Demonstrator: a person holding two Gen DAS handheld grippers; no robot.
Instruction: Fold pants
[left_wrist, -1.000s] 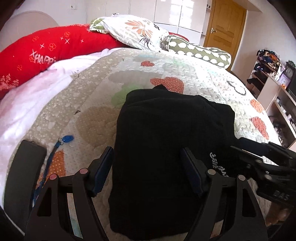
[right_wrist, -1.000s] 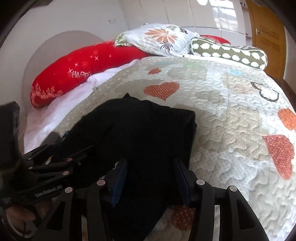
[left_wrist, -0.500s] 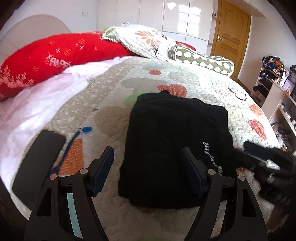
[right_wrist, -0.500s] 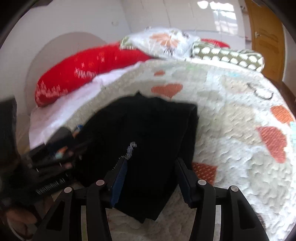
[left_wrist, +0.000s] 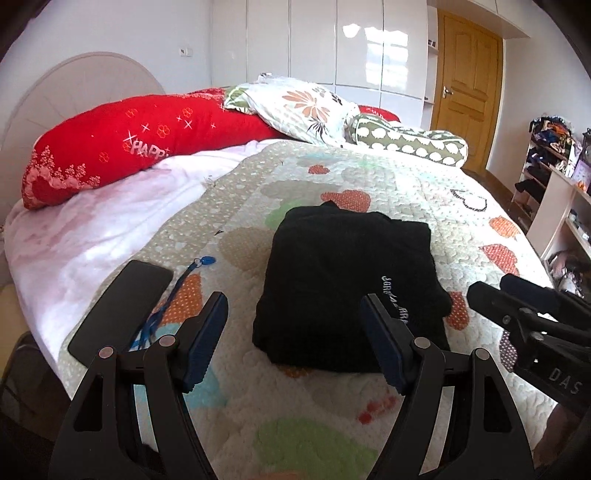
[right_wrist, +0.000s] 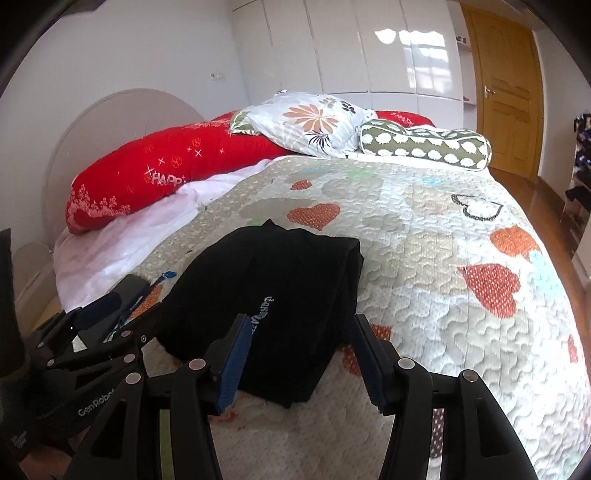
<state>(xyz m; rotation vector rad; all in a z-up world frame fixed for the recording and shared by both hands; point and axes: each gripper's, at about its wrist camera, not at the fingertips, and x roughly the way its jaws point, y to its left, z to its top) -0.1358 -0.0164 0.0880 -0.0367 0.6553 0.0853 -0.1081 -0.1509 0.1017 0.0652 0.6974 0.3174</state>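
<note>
The black pants (left_wrist: 347, 280) lie folded into a compact rectangle on the quilted bed cover (left_wrist: 424, 192), white lettering on their near right part. They also show in the right wrist view (right_wrist: 273, 295). My left gripper (left_wrist: 295, 332) is open and empty, held above the bed just short of the pants' near edge. My right gripper (right_wrist: 299, 350) is open and empty, above the pants' near right corner. The right gripper shows at the right edge of the left wrist view (left_wrist: 524, 310); the left gripper shows at the lower left of the right wrist view (right_wrist: 88, 339).
A black phone (left_wrist: 122, 302) and a blue lanyard (left_wrist: 173, 295) lie on the bed left of the pants. A red bolster (left_wrist: 129, 144), a floral pillow (left_wrist: 299, 107) and a green pillow (left_wrist: 410, 142) lie at the head. Shelves (left_wrist: 554, 192) stand on the right.
Both grippers have pulled back and up from the folded pants, which now lie further off and whole in view. The pants have not moved.
</note>
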